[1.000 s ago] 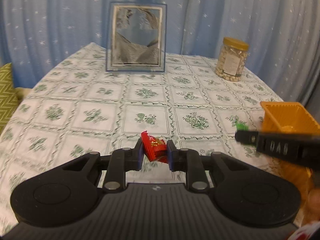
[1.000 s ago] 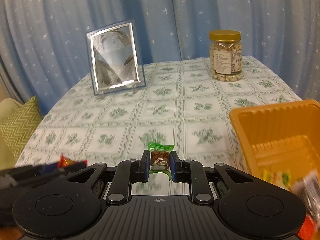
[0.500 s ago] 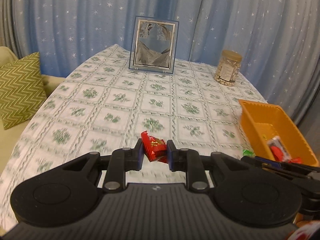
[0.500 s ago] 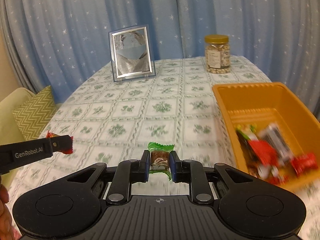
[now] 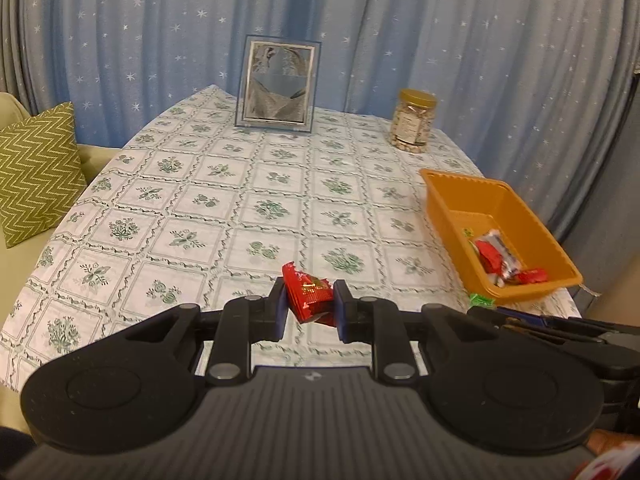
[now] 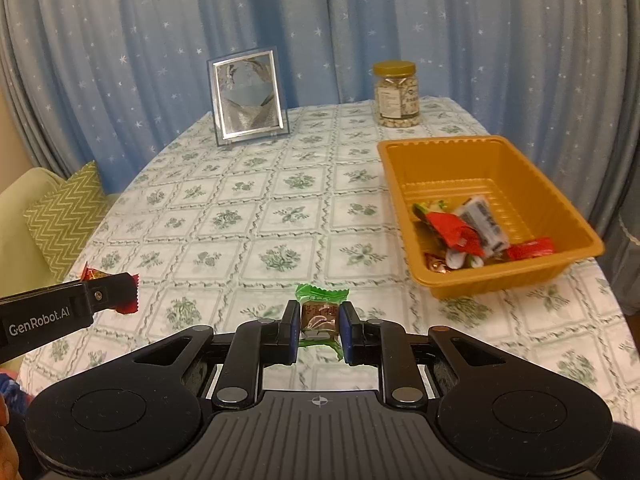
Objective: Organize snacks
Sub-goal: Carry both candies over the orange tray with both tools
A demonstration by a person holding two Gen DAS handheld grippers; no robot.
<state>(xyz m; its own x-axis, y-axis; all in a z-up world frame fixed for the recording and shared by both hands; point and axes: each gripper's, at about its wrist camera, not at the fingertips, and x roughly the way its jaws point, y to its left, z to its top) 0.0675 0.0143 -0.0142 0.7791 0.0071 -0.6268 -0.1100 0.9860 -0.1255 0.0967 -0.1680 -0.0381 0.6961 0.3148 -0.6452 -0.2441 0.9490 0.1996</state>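
Left gripper (image 5: 308,306) held above the near edge of the desk (image 5: 240,208) in its green-patterned white cloth, fingers (image 5: 278,312) pinching a crinkled red foil snack packet (image 5: 309,298) between the blue pads. Right gripper (image 6: 319,326) likewise raised over the desk, fingers (image 6: 291,330) clamped on a small green-wrapped snack with a brown label (image 6: 319,316). Off to the right, near the desk's edge, an orange rectangular plastic tray (image 6: 496,276) holding several wrapped snacks (image 6: 464,234), red and white among them. At the far side, a silver-framed upright picture (image 6: 247,96) and a clear jar of nuts with a gold lid (image 6: 396,94), well apart. Beyond the desk's left edge, a green zigzag cushion (image 5: 36,172).
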